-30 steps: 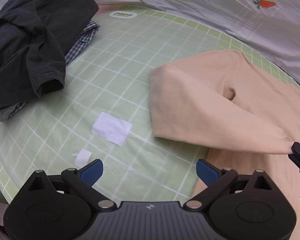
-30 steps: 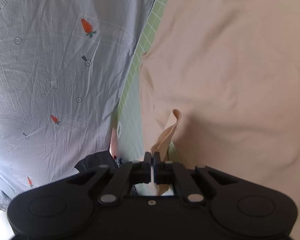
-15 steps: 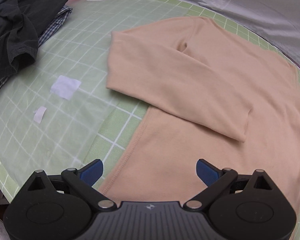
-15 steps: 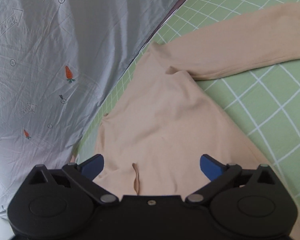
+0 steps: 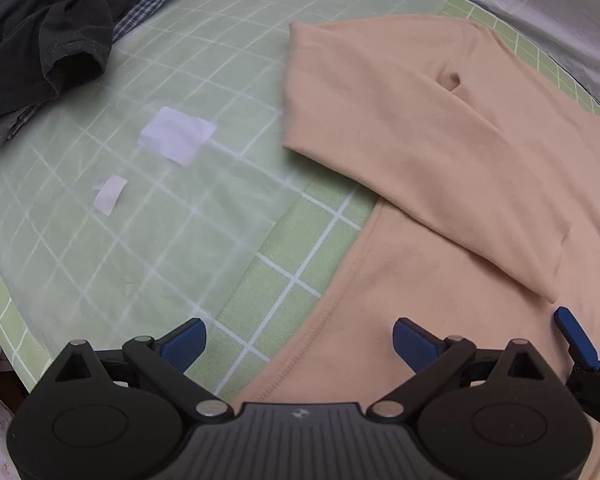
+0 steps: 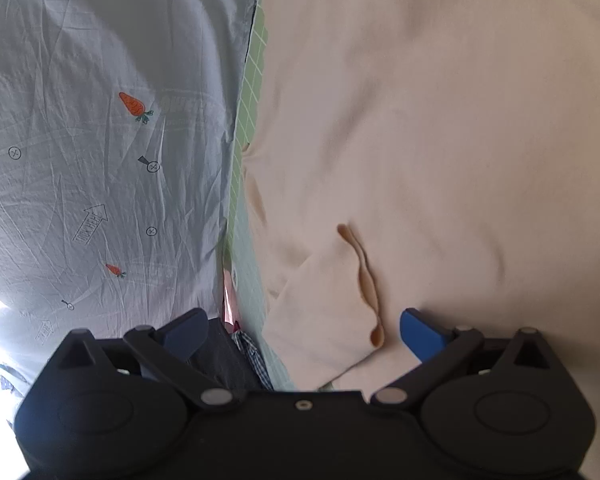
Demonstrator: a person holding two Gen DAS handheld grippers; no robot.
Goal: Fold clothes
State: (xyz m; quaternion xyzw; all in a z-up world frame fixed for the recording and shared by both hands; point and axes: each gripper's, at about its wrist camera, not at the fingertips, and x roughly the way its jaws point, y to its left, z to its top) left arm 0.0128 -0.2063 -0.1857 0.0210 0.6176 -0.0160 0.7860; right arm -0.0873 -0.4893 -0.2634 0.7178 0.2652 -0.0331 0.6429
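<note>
I am holding my left gripper wide open and empty at the bottom of the frame, over the hem of the peach shirt, which is lying on the green grid mat with one sleeve folded across it. My right gripper is gaping empty too. Dark clothes are sitting upper left.

The left tool is matte black plastic: two rounded housings, each with an embossed circle, flank a ribbed grey centre panel bearing a small pale logo. Angled black linkage arms pivot on silver pins and end in blue fingertips. The right tool has the same build, with blue fingertips, silver pivot pins and one small screw at the centre.
</note>
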